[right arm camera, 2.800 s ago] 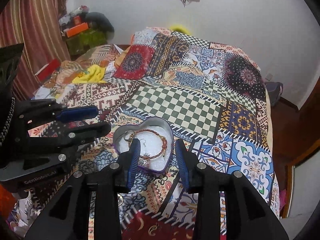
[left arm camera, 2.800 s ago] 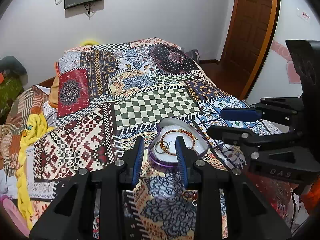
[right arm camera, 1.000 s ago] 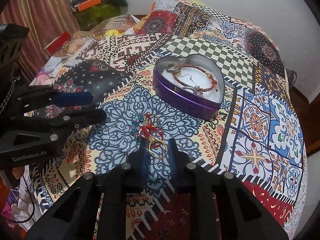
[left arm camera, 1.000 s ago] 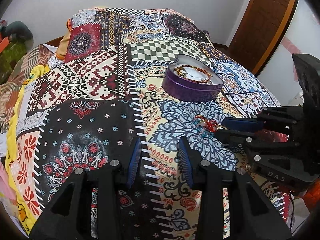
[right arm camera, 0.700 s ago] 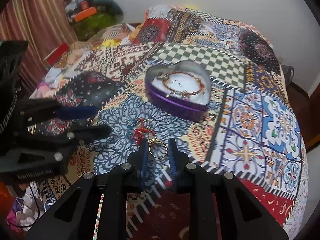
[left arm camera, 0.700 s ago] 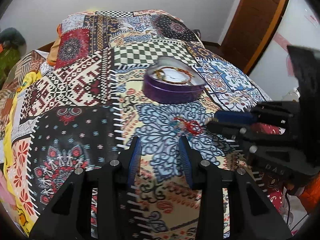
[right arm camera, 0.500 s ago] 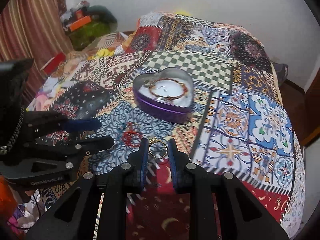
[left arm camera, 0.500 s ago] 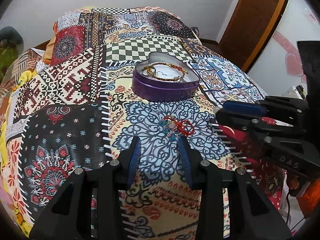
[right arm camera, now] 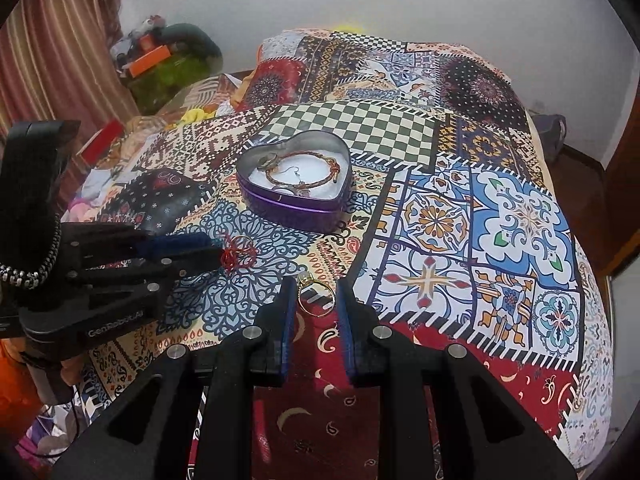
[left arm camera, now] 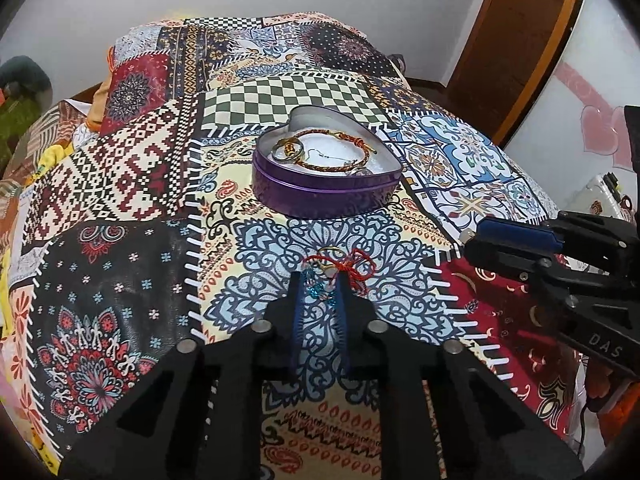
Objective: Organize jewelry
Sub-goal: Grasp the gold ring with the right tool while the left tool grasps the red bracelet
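Heart-shaped tin [left arm camera: 326, 190] sits on the bedspread [left arm camera: 120, 184] mid-bed, lid off. In the tin: braided bracelet [left arm camera: 334, 152] across the middle, rings [left arm camera: 286, 150] at its left side, small hook earring [left arm camera: 320, 154] inside the bracelet loop. Loose jewelry pile [left arm camera: 340, 266] lies on the bedspread in front of the tin, nearer the cameras. Left gripper [left arm camera: 319, 280] is just in front of the pile, fingertips either side of its near edge. Right gripper [right arm camera: 316, 292] is right of the left one, well apart from the tin, with a ring [right arm camera: 314, 294] between its fingers above the bedspread. Door [left arm camera: 516, 40] stands behind the bed to the right.
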Demonstrator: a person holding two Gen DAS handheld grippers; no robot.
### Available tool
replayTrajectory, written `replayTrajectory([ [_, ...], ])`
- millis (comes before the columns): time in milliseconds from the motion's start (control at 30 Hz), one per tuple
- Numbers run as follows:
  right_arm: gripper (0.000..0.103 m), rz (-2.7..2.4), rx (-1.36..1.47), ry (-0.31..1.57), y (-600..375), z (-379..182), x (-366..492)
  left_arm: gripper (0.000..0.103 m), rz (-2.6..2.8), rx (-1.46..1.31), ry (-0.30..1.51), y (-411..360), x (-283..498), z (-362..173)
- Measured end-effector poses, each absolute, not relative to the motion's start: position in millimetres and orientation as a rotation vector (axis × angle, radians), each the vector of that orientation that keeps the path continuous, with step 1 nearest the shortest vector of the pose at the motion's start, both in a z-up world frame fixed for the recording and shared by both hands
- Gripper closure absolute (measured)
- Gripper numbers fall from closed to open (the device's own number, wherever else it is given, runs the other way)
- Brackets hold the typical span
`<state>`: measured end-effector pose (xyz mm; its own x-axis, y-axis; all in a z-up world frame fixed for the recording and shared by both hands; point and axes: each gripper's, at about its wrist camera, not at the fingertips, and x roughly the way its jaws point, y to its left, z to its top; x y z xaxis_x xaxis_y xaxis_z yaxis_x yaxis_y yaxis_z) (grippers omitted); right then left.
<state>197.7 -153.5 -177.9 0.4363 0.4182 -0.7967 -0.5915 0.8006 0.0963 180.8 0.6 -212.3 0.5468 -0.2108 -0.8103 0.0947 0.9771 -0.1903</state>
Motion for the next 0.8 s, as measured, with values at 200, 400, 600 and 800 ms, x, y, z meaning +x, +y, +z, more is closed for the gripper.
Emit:
replayTrajectory([
  [200,0.085,0.632,-0.204,0.916,-155,-174,196,0.103,-0.166,-0.096,0.956,-3,179,-207],
  [400,0.085,0.624,-0.2,0.895,-155,-165,197,0.103,-0.159,-0.105,0.919,6,169,-194],
  [600,0.085,0.618,-0.189,0.88,-155,-160,198,0.103,-0.172,-0.141,0.929,15,172,-186],
  [800,0.085,0.629,-0.188,0.885,-153,-161,196,0.078,-0.163,-0.135,0.96,6,181,-195],
])
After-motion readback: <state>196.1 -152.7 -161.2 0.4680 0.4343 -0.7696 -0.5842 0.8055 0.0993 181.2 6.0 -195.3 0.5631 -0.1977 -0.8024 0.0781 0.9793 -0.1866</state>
